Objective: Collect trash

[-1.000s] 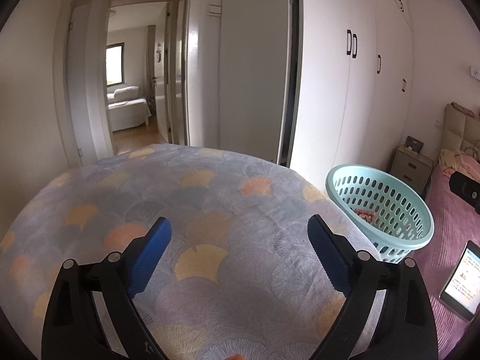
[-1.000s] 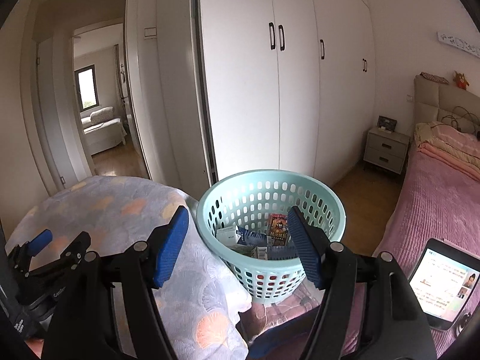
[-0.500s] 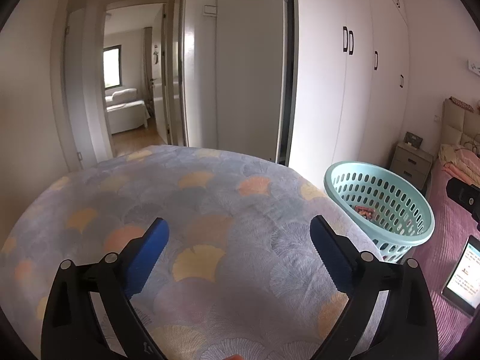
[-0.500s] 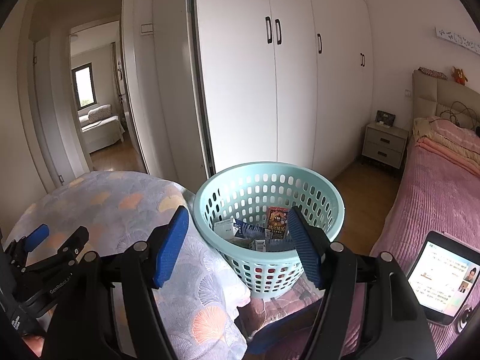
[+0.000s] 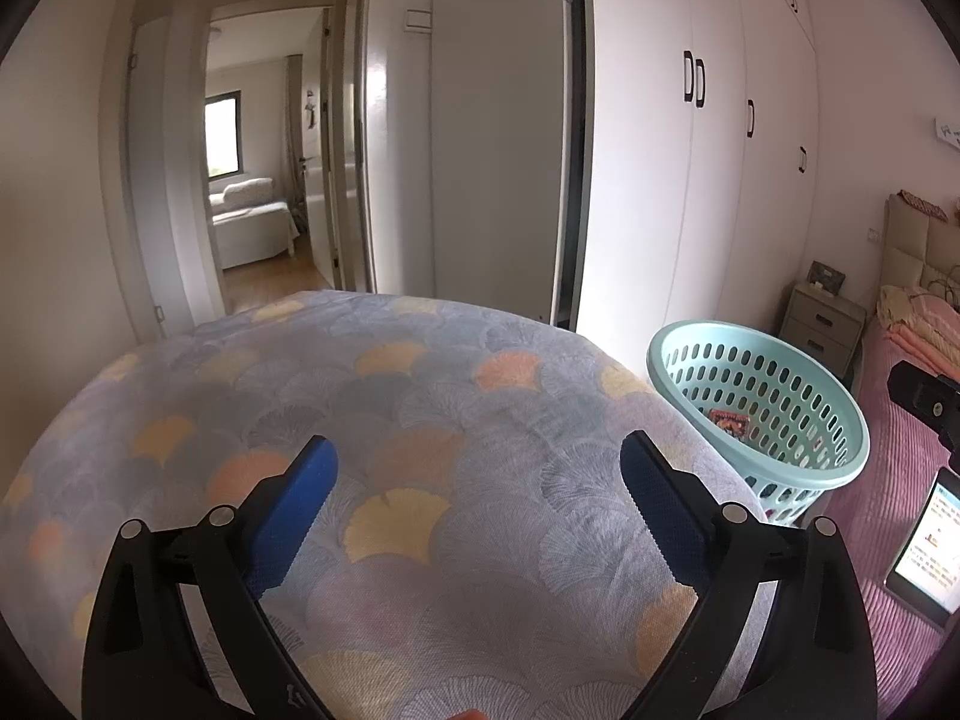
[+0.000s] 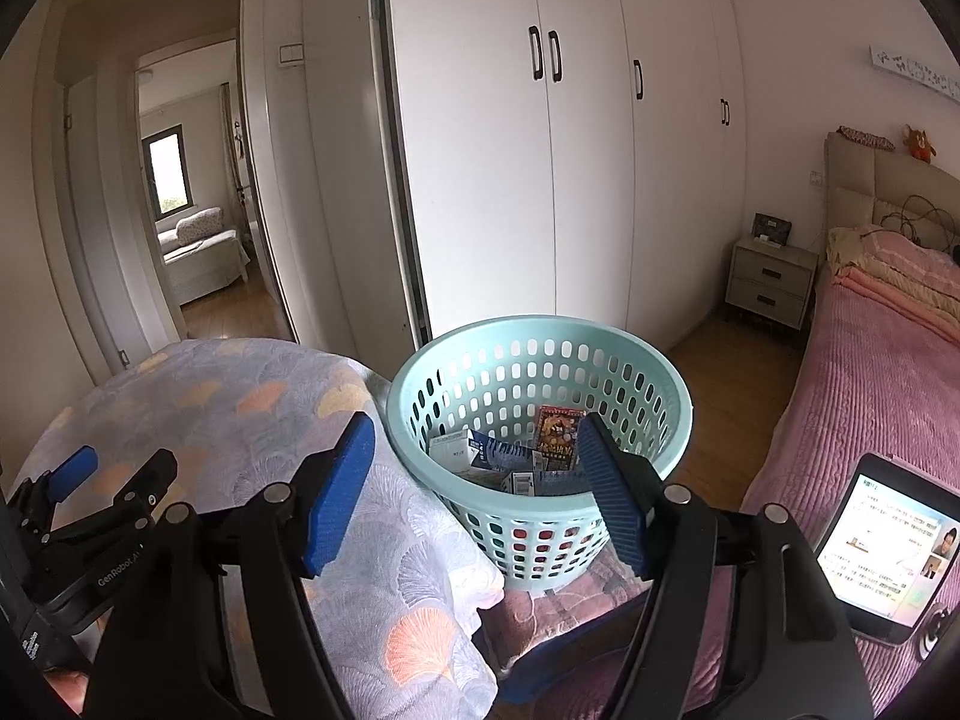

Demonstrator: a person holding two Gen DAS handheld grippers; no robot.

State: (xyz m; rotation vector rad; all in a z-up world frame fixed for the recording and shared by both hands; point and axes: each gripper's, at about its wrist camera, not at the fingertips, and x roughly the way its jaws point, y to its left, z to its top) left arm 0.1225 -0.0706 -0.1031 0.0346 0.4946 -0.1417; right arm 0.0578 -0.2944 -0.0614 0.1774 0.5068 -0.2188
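One mint basket — several discarded packets inside, too jumbled to count exactly. Two tongs: left tongs, right tongs. One tablet, one nightstand — two drawers.

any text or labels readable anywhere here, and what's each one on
"GenRobot.AI", partly cut off: side of the left gripper.
Tablet screen: text too small to read.
Packets in the basket: print and a barcode, unreadable.
Wall sign: blurred, unreadable.
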